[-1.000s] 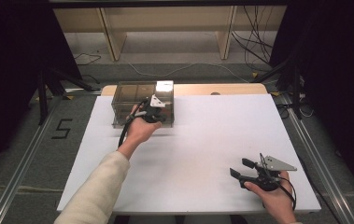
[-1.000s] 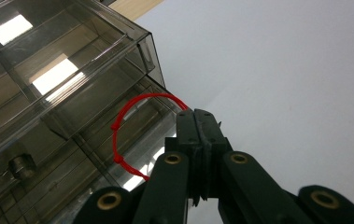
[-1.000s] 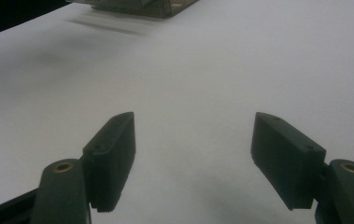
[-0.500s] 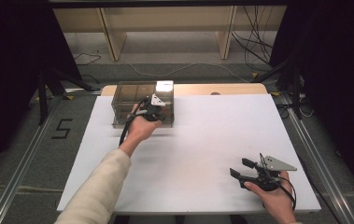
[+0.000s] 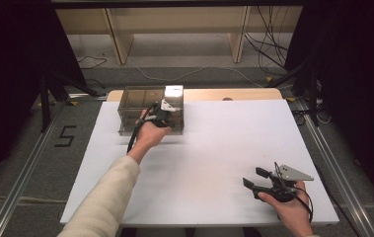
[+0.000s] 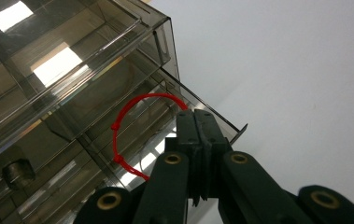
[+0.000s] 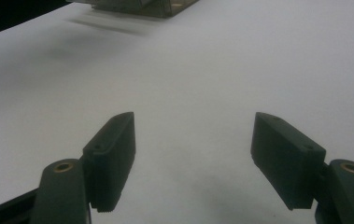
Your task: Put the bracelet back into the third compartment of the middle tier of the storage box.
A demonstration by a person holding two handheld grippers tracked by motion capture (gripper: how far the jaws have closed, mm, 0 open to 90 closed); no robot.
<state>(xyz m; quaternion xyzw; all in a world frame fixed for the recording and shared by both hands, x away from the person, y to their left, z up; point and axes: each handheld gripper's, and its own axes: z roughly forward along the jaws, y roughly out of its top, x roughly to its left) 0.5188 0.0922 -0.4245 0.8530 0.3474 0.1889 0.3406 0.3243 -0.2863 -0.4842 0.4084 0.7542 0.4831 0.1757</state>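
Left gripper [image 6: 197, 122], jaws clamped on a red loop [image 6: 132, 126] at a smoky clear drawer box [image 5: 150, 109]; right gripper [image 7: 195, 163] gapes empty. Floor marking: "5" [image 5: 64, 137].

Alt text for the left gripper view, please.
The left gripper, black jaws pressed together, pinches a thin red string loop at the front edge of a smoky clear plastic drawer box on a white tabletop.
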